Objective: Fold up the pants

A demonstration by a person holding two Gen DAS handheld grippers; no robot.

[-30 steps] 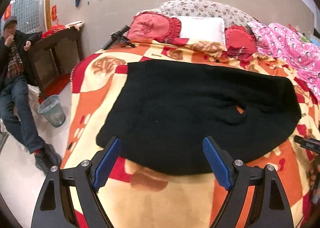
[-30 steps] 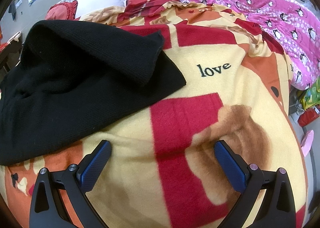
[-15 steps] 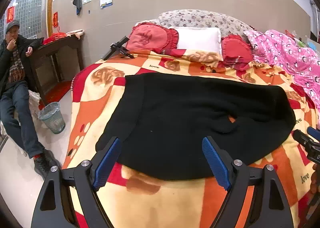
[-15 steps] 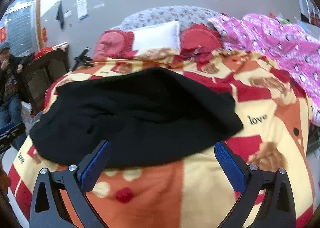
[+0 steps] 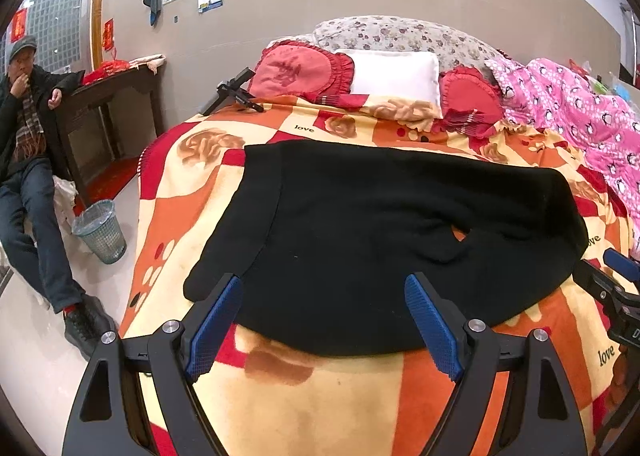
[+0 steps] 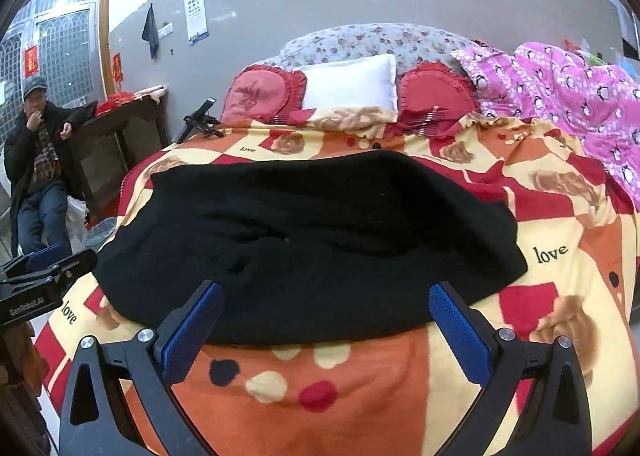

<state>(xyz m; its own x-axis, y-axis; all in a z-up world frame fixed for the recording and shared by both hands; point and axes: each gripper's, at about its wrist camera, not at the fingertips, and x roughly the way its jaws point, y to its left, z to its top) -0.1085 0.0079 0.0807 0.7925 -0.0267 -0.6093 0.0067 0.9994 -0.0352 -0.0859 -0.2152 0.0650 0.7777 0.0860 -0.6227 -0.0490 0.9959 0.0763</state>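
Here, black pants point(image 5: 380, 240) flat on blanket point(image 5: 320, 396), just beyond wide-open, empty fingers point(image 5: 216, 320)

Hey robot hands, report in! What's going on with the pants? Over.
Left gripper open, empty. Right gripper open, empty. Black pants lying partly folded on the blanket. Nothing on top. Over.

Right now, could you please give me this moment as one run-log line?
stage: between folds | black pants: folded, flat on blanket | left gripper: open, empty | right gripper: open, empty
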